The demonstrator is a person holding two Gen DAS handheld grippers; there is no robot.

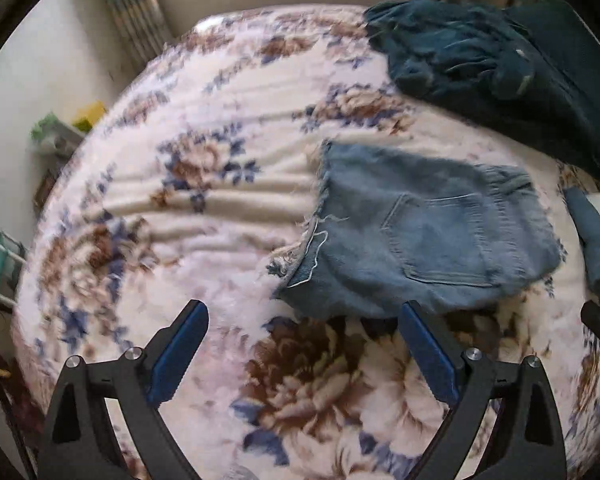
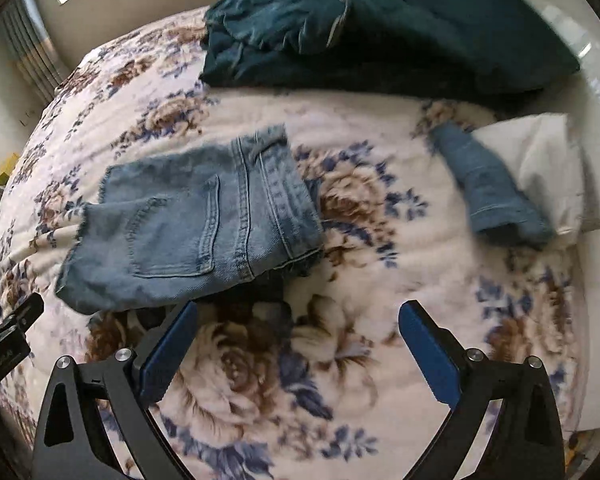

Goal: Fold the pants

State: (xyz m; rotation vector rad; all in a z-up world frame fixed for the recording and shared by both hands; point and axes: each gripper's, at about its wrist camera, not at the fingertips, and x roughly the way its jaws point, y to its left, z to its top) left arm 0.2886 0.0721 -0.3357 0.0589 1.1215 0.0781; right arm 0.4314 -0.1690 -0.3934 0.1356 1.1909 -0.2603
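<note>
- The folded pants [image 1: 424,236] [image 2: 188,220] are seen as one compact, roughly rectangular bundle of light blue denim, with a stitched back pocket on top and frayed, thready raw hems along one edge.
- The bundle lies flat on a plush floral blanket [image 1: 188,184] [image 2: 380,280], cream with brown and blue blossoms, near the middle of the bed.
- The left gripper [image 1: 302,344] is held spread wide just short of the bundle, nothing between its two blue-padded fingers.
- The right gripper [image 2: 298,344] is likewise spread apart and empty over the blanket.
- One dark teal denim pile [image 1: 496,68] [image 2: 364,28], crumpled, lies farther back.
- One small rolled blue denim piece [image 2: 492,196] [image 1: 592,240] rests against what appears to be a white pillow [image 2: 540,164].
</note>
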